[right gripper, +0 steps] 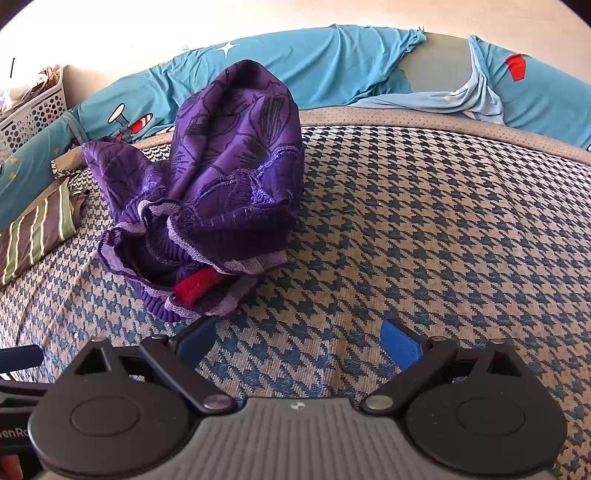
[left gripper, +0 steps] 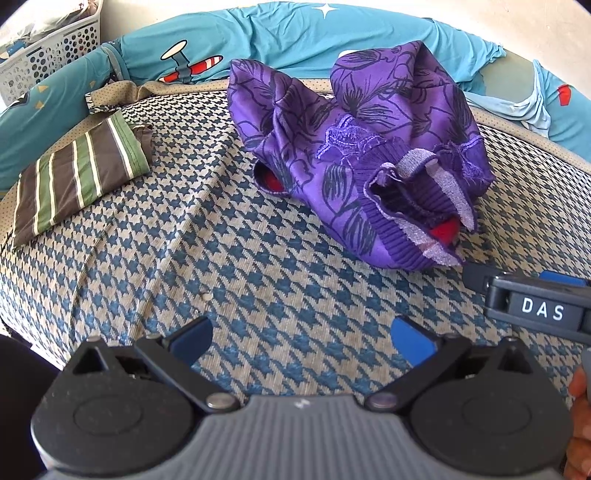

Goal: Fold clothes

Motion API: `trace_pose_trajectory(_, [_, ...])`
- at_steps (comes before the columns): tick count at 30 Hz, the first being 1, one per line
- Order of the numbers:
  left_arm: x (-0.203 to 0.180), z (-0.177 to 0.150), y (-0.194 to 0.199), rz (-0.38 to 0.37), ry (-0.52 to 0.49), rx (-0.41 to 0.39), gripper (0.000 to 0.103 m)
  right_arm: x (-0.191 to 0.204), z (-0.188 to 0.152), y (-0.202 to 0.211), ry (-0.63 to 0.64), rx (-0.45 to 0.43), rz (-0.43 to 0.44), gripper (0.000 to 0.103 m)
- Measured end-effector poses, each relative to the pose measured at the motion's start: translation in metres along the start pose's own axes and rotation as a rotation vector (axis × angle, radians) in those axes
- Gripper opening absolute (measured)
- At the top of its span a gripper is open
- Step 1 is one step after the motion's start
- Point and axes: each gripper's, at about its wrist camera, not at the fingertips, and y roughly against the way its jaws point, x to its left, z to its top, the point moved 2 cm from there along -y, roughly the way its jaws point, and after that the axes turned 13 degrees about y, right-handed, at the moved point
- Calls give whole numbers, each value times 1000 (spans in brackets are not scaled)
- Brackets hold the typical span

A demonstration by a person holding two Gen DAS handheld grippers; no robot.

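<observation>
At far left, a white perforated basket (left gripper: 44,48) sat in the corner behind the teal bedding (left gripper: 280,33), which ran along the back of the houndstooth cover (left gripper: 229,236). Near the cover's left edge you had 1 striped garment (left gripper: 77,173), brown/green/white, already folded flat, w/ a dotted tan cloth (left gripper: 122,92) just behind it. Toward the middle lay the purple floral garment (left gripper: 369,155), crumpled in a heap, not spread; ribbed cuffs w/ pale lilac trim faced you and a bit of red fabric (left gripper: 441,229) showed inside the opening. It was well apart from the striped one. Your left gripper (left gripper: 301,341) hung low over bare cover, short of the heap, its 2 blue-padded fingers (left gripper: 410,338) spread wide w/ nothing between them. To its right, your right gripper (left gripper: 532,306) reached in from the frame's edge near the purple hem; from that view you couldn't tell if it touched. The right wrist cam showed the right gripper (right gripper: 299,343) likewise wide apart and empty, the purple floral garment (right gripper: 221,166) just ahead and left of its left finger (right gripper: 195,341), the red fabric (right gripper: 195,286) closest. Beyond, on the right, the cover lay bare up to a pale blue cloth (right gripper: 461,99) bunched on the bedding.
</observation>
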Motion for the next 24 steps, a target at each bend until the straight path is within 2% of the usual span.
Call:
trace_pose_trajectory(16, [0, -3, 2, 24, -5, -16, 103, 2, 0, 1, 15, 0, 5, 97])
trace_pose_trajectory(24, [1, -6, -2, -5, 11, 32, 103, 3, 0, 1, 17, 2, 5, 97])
